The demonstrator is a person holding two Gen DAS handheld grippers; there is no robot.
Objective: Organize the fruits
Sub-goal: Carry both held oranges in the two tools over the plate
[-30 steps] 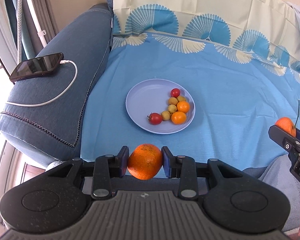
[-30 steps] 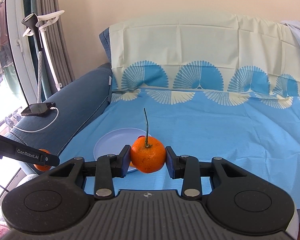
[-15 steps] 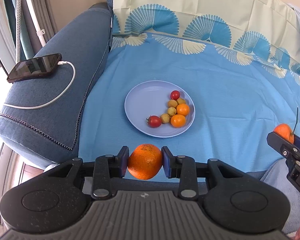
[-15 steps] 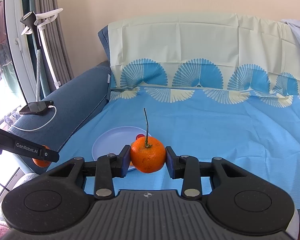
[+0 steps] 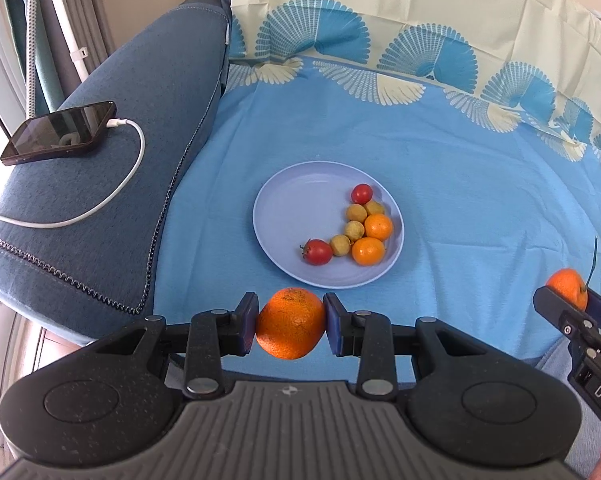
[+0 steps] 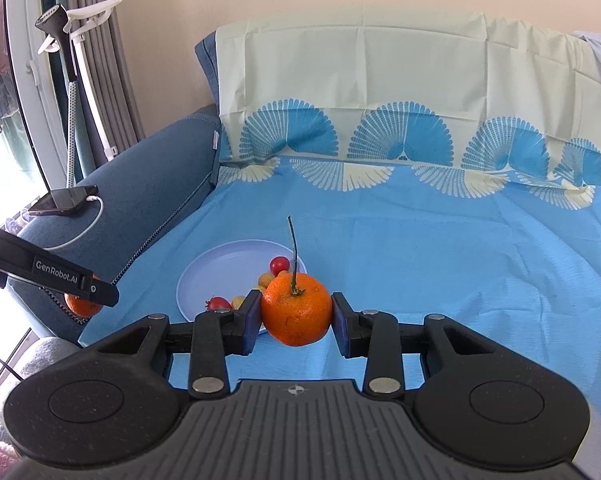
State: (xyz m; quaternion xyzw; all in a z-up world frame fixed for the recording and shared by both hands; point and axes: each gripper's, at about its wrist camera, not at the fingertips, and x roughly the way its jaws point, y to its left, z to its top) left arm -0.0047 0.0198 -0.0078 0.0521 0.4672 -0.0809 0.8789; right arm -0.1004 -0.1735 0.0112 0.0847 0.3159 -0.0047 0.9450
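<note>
My left gripper is shut on a stemless orange, held just short of the near rim of a pale blue plate. On the plate lie two cherry tomatoes, two small oranges and several yellowish small fruits. My right gripper is shut on an orange with a long green stem, above the blue cloth to the right of the plate. In the left wrist view that right gripper shows at the right edge; the left gripper shows at the left edge of the right wrist view.
A blue patterned cloth covers the sofa seat and back. A phone on a white charging cable lies on the dark blue armrest at the left. A garment steamer stand and curtains are beyond it.
Both grippers have moved a little forward toward the plate with their oranges; the plate sits closer and larger in both views. Both grips are unchanged.
</note>
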